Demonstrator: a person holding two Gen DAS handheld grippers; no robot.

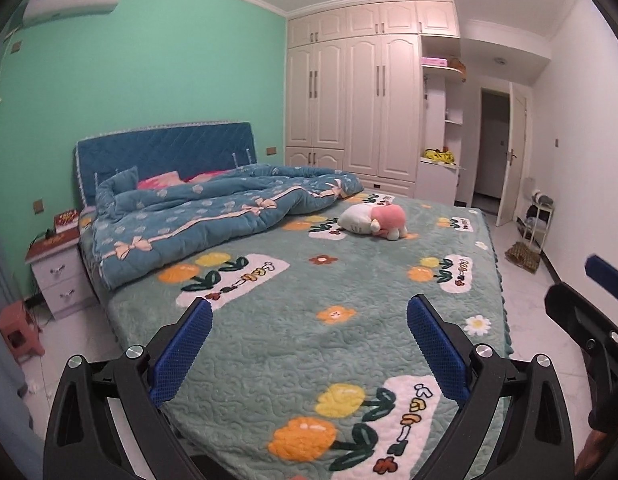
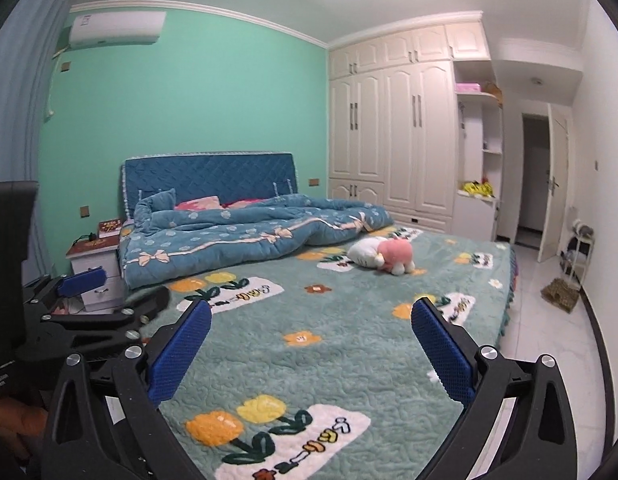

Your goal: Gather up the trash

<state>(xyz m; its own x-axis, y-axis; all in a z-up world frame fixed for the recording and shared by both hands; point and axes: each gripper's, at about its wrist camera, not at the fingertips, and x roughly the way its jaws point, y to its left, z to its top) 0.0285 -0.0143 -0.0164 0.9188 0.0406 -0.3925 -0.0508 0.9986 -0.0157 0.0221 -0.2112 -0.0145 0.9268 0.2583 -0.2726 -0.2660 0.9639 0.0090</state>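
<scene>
Nearest the lens in the left wrist view, the left gripper (image 1: 309, 320) stands spread wide, its blue ribbed pads (image 1: 185, 350) well apart with nothing between them but the green quilted bedspread (image 1: 293, 360) beneath. The right gripper (image 2: 311, 322) is likewise spread wide and empty over the same bedspread; each gripper shows at the edge of the other's view (the right one's black frame at the right edge of the left view, the left one at the left edge of the right view).

Taking the bed (image 2: 505, 280) as landmark: both grippers hover over its near end, above the printed orange and yellow flowers. Farther up the bed, a white and pink plush toy (image 1: 375, 220) lies on the bedspread, just beside the edge of a rumpled blue duvet with cream bows (image 1: 197, 216) that covers the head end. A blue quilted headboard (image 1: 165, 148) stands behind it against the green wall. Left of the bed's head is a white nightstand (image 1: 59, 276) with a red box (image 1: 67, 220) on top, and a small pink stool (image 1: 19, 330) on the floor nearer the camera. Beyond the bed's far side rises a cream wardrobe (image 1: 349, 92); right of the bed, on the pale tiled floor near a small rack, lies a woven brown mat (image 1: 523, 256).

No piece of trash can be made out on the bed or the floor around it; where it lies I cannot tell.
</scene>
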